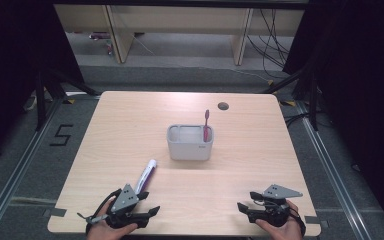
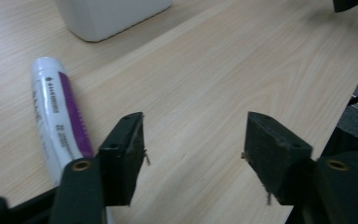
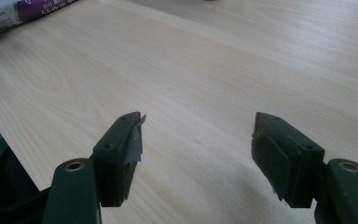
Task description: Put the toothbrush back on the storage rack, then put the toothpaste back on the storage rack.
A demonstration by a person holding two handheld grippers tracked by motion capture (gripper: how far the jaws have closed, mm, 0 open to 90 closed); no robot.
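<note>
Left tool (image 1: 150, 199) low at the near left edge of the light wooden surface (image 1: 130, 125), jaws parted with bare wood between them, holding nothing; the white and purple toothpaste tube (image 1: 146, 176) lies flat just beside its left jaw, outside the gap, pointing up toward the grey rectangular plastic holder (image 1: 190, 148) at mid-surface; a red toothbrush (image 1: 206, 125) stands upright in the holder's right end; right tool (image 1: 246, 200) rests near the near right corner, jaws wide apart, gripping nothing, well apart from the tube.
</note>
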